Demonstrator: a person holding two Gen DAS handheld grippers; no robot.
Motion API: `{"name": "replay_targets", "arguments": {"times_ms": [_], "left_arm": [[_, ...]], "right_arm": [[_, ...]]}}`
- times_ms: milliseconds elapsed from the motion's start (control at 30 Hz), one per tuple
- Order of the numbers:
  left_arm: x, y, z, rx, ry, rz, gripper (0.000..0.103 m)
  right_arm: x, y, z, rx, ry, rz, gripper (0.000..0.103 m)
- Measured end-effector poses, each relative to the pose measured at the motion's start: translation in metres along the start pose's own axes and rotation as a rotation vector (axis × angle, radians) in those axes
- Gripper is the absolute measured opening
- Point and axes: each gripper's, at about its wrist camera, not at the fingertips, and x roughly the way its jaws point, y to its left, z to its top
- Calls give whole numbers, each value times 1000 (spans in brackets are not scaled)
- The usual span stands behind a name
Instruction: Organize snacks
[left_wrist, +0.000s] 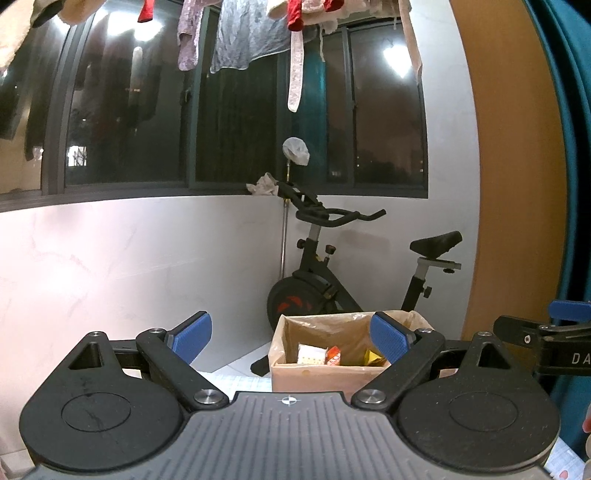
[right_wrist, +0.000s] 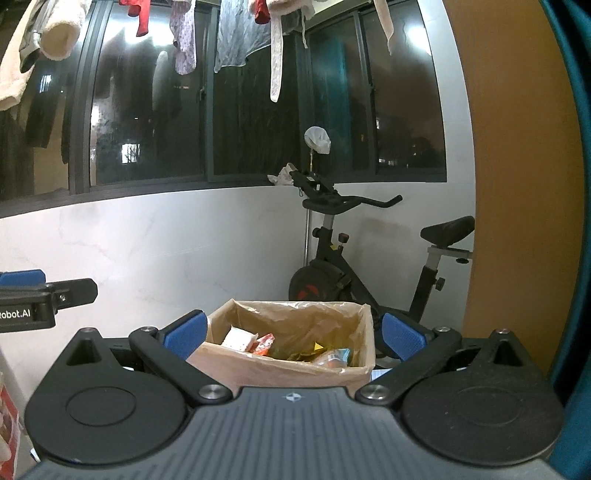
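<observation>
A cardboard box (left_wrist: 314, 376) lined with a clear plastic bag stands ahead on a white checked surface. It holds several snack packets: a white one (left_wrist: 309, 353), a red-orange one (left_wrist: 333, 356) and a yellow one (left_wrist: 372, 357). The box also shows in the right wrist view (right_wrist: 258, 373), with the packets (right_wrist: 264, 343) inside. My left gripper (left_wrist: 291, 338) is open and empty, held up in front of the box. My right gripper (right_wrist: 293, 338) is open and empty, its fingers either side of the box in view. The right gripper's tip shows in the left wrist view (left_wrist: 546, 328).
A black exercise bike (left_wrist: 332, 280) stands behind the box in the corner. White walls, dark windows and laundry (left_wrist: 251, 40) hanging overhead lie beyond. A wooden panel (left_wrist: 517, 184) and a teal curtain (left_wrist: 580, 147) are to the right. A red package edge (right_wrist: 7, 424) shows at far left.
</observation>
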Motion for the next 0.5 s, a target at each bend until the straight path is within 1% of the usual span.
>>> {"name": "replay_targets", "arguments": {"times_ms": [200,500], "left_arm": [[-1,-3,-2,1,-10,8,94],[-1,-2,-3,-19,1,5,95]], "right_arm": [[1,-2,-1,1,1,-6,103],[1,-3,-1,5,4,-6,103]]}}
